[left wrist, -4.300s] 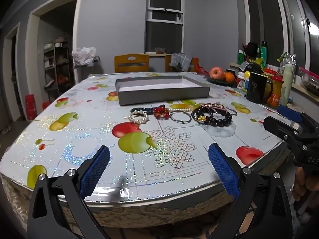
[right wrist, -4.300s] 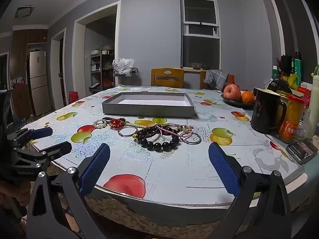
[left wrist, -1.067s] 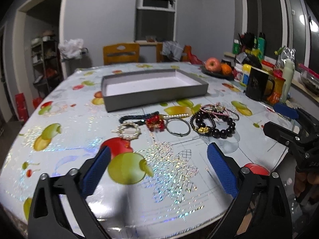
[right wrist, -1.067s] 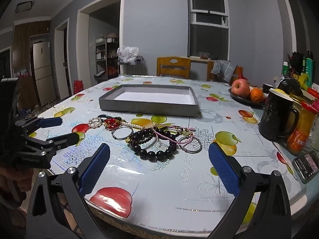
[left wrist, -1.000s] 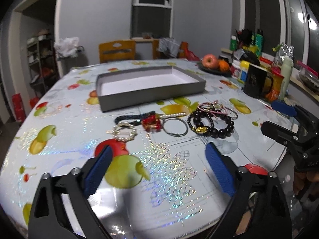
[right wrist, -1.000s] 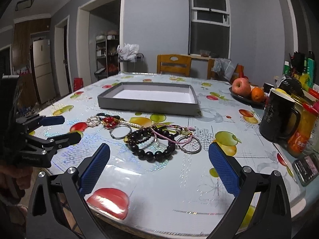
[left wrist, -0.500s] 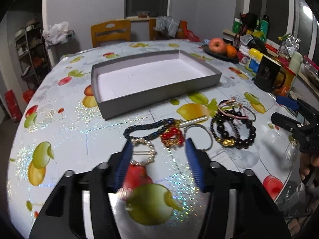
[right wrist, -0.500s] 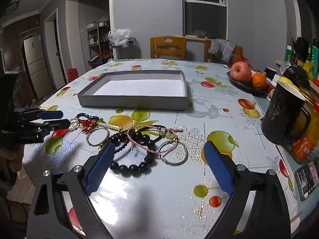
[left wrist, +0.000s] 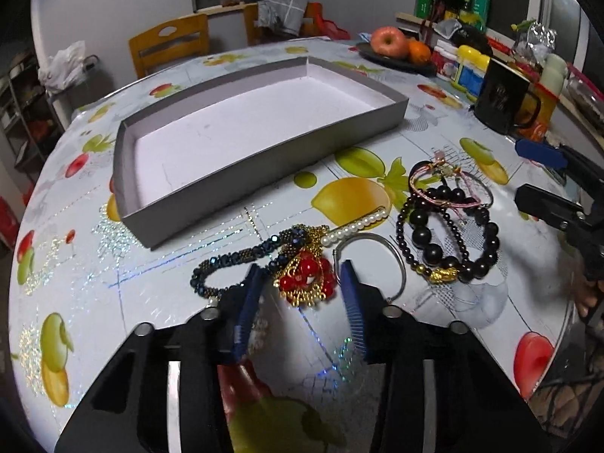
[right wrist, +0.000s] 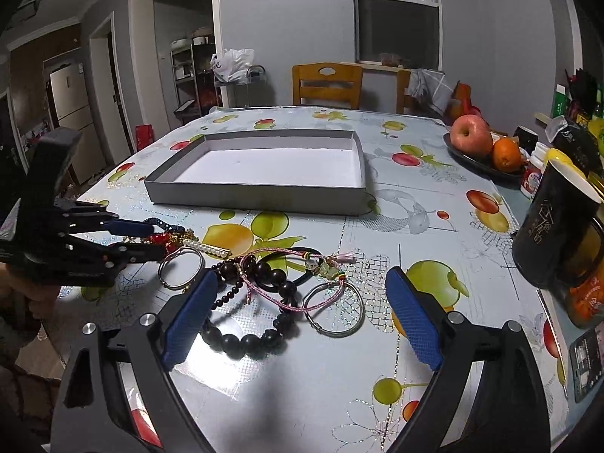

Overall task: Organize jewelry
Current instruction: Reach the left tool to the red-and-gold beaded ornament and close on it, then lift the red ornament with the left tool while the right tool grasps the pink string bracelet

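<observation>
An empty grey tray (left wrist: 264, 151) with a white floor lies on the table; it also shows in the right wrist view (right wrist: 256, 192). In front of it lies a heap of jewelry. My left gripper (left wrist: 300, 283) is open, its fingers on either side of a red and gold beaded piece (left wrist: 307, 277), down at the table. A dark blue bead bracelet (left wrist: 241, 256), a pearl strand (left wrist: 355, 226) and a silver bangle (left wrist: 377, 260) lie around it. My right gripper (right wrist: 302, 302) is open and empty, above black bead bracelets (right wrist: 245, 336), a pink cord (right wrist: 287, 294) and a silver bangle (right wrist: 334, 311).
A black mug (right wrist: 558, 234), an orange jar (right wrist: 589, 298) and a phone (right wrist: 589, 362) stand at the right edge. A fruit plate with an apple (right wrist: 472, 136) sits behind. Wooden chairs (right wrist: 326, 85) stand at the far side. The table has a glossy fruit-print cover (right wrist: 415, 204).
My left gripper has come forward and down over the table and narrowed around the red and gold piece. My right gripper has moved in over the black bead bracelets, still wide open.
</observation>
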A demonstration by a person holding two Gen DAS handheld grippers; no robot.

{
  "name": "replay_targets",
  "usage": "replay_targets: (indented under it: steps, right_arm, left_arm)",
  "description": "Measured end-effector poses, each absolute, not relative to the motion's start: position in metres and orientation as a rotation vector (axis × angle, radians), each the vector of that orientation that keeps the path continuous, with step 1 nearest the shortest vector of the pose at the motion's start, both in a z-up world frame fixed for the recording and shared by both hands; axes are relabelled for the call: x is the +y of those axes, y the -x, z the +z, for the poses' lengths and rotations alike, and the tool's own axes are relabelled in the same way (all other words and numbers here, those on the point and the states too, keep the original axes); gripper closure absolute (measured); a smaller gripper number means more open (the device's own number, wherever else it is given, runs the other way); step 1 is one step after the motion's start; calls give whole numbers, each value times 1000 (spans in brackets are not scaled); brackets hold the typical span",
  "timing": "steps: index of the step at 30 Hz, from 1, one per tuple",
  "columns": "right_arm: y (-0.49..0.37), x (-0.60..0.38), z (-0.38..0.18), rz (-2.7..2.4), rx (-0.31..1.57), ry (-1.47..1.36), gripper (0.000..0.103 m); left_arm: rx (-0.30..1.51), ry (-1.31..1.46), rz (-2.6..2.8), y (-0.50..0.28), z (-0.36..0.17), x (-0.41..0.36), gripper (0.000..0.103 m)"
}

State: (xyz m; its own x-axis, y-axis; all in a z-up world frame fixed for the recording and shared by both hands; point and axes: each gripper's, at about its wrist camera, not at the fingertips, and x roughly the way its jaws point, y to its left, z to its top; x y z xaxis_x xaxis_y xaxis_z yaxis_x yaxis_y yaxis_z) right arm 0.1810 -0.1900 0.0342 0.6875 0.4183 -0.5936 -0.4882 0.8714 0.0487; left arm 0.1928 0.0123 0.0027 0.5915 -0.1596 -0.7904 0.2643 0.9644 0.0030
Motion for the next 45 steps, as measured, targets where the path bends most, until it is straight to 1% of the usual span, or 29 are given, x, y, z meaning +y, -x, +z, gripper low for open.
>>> replay_targets:
  steps: [1, 2, 11, 18, 19, 20, 21, 23, 28, 32, 36, 40, 41, 42, 43, 45]
  right_arm:
    - [-181, -190, 34, 508, 636, 117, 14]
    - [-181, -190, 34, 508, 637, 118, 14]
    - [-184, -192, 30, 503, 657, 116, 14]
    - [-192, -191, 26, 535, 703, 105, 15]
    - [-191, -190, 26, 545, 706, 110, 19]
    - [-191, -187, 25, 561, 711, 126, 34]
    - [-192, -185, 25, 567, 719, 134, 42]
    - [-194, -180, 22, 578, 741, 149, 46]
    - [-190, -162, 18, 626, 763, 225, 47]
    - [-193, -149, 14, 627, 783, 289, 59]
    - [-200, -141, 10, 610, 790, 348, 64]
    - [-202, -138, 7, 606, 787, 382, 84]
    - [-203, -139, 7, 609, 787, 375, 94]
    - [-204, -141, 7, 611, 787, 364, 95]
    - [-205, -141, 8, 614, 785, 357, 100]
    - [-204, -144, 11, 620, 776, 336, 100]
  left_arm:
    - [905, -119, -252, -194, 2, 12, 73]
    - [902, -117, -255, -195, 1, 12, 74]
    - [807, -77, -274, -181, 17, 24, 75]
    - [756, -16, -256, -164, 33, 47, 75]
    - [745, -8, -251, -163, 36, 52, 75]
    - [735, 1, -250, -161, 39, 56, 75]
    - [730, 8, -250, -160, 42, 59, 75]
    - [713, 23, -245, -158, 49, 66, 75]
    - [681, 28, -223, -154, 60, 77, 75]
    - [683, 37, -221, -154, 58, 81, 75]
    - [701, 51, -220, -156, 52, 82, 75]
    - [706, 53, -225, -157, 50, 82, 75]
    - [705, 53, -225, -158, 50, 82, 75]
    - [705, 54, -226, -158, 50, 82, 75]
    - [704, 54, -226, -158, 50, 82, 75]
    - [702, 51, -226, -158, 51, 82, 75]
